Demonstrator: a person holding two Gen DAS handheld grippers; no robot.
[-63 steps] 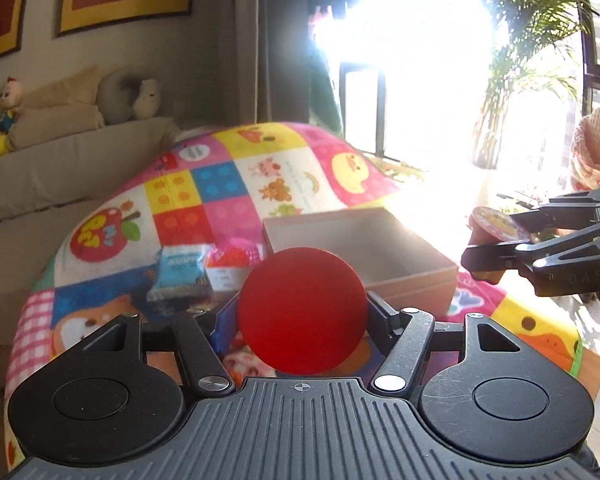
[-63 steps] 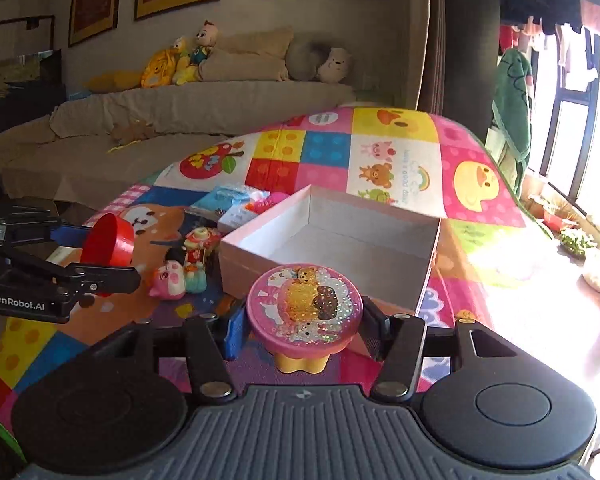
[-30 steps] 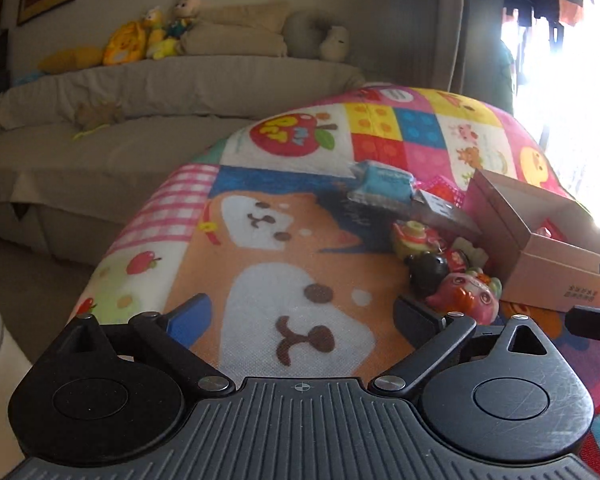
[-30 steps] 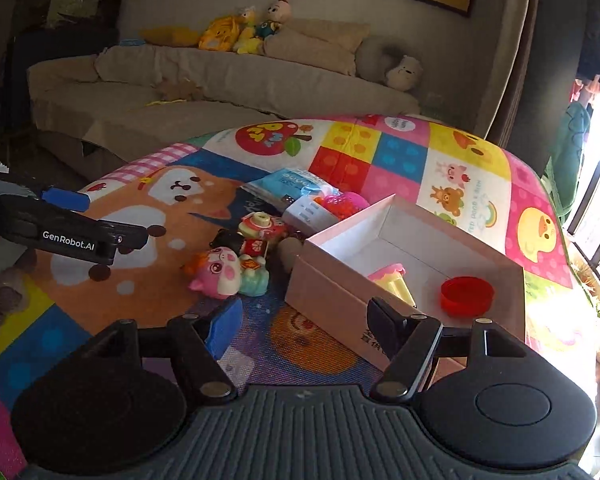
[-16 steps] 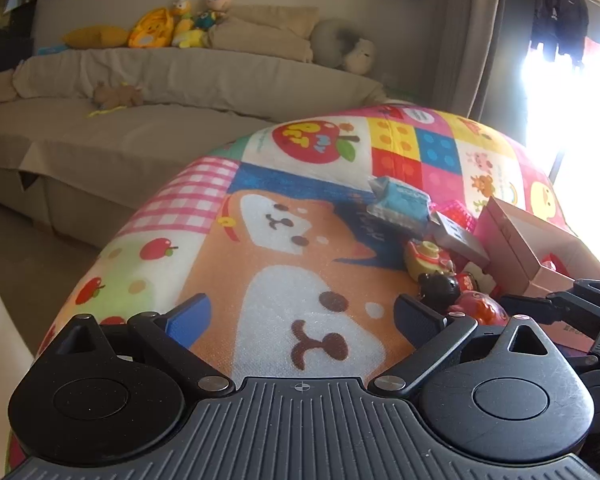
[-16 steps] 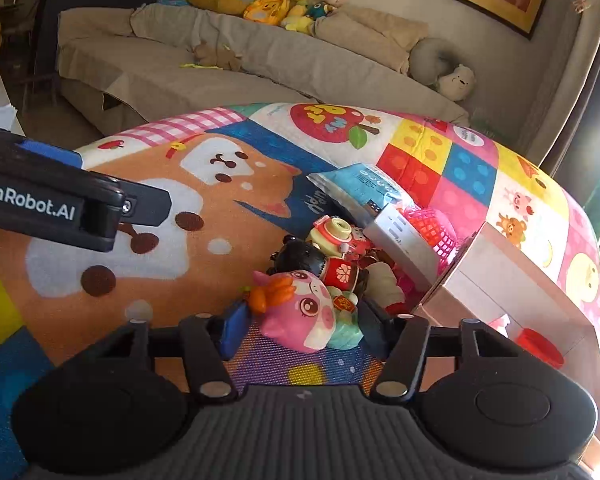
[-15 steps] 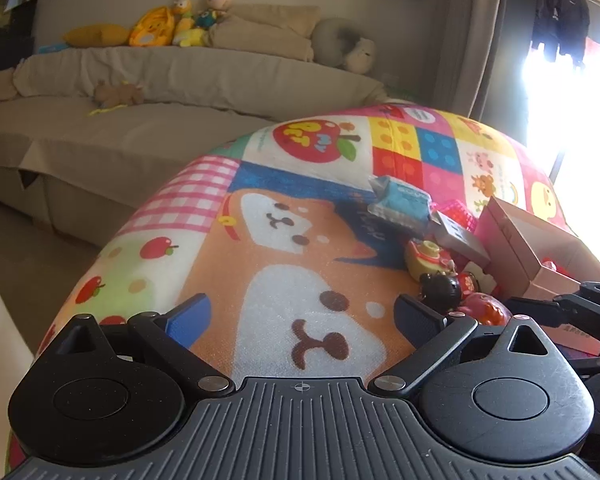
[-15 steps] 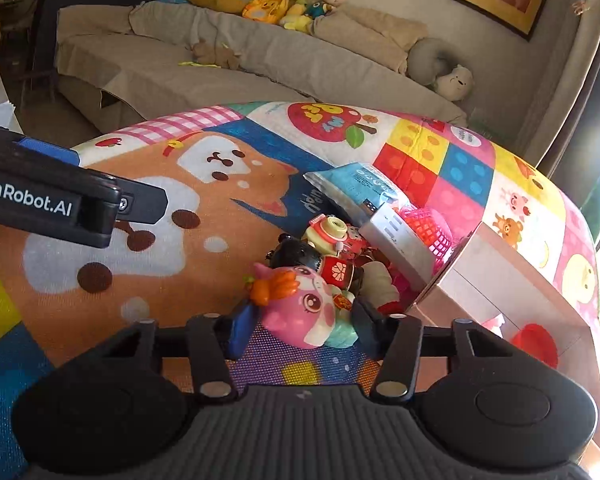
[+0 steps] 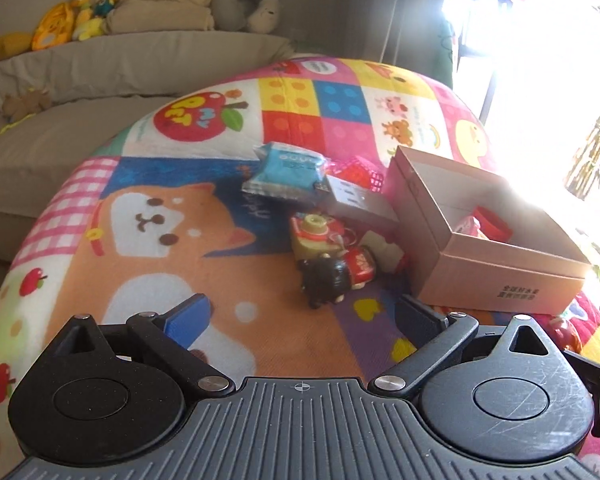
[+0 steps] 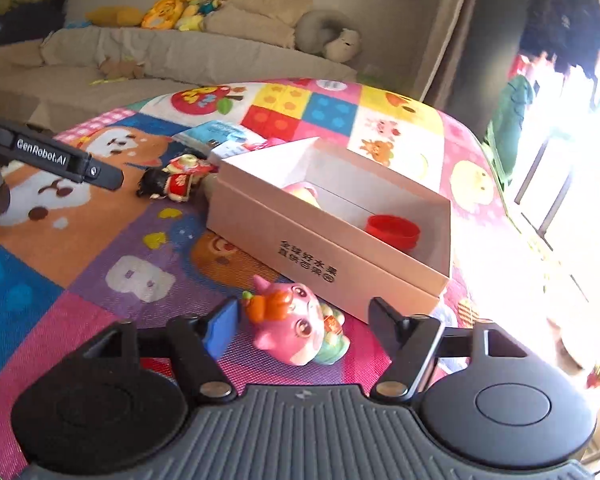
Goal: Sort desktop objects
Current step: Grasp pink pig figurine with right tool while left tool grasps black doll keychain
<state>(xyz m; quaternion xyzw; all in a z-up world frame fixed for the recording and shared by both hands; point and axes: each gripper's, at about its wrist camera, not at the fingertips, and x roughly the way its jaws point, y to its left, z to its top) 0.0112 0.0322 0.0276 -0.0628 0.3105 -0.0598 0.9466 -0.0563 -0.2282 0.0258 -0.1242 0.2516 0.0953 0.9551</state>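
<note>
Patchwork cloth (image 9: 148, 264) in loud colours covers the whole tabletop under your two grippers, with a beige sofa (image 9: 100, 64) behind it. On the cloth sits the pink cardboard box (image 10: 320, 248), open-topped, holding a red lid (image 10: 392, 230) and a pink-and-yellow item against its far wall. Crowded against the box's left side you have a blue packet (image 9: 286, 170), a small grey carton (image 9: 358, 202), a yellow toy camera (image 9: 314, 236) and a black-haired doll (image 9: 328, 276). Your left gripper (image 9: 302, 316) is spread wide with nothing between its fingers, the doll just ahead of it. Your right gripper (image 10: 304, 320) also stands wide apart, and the pink pig figure (image 10: 296, 320) lies loose between its fingers, just beside the box's near wall.
</note>
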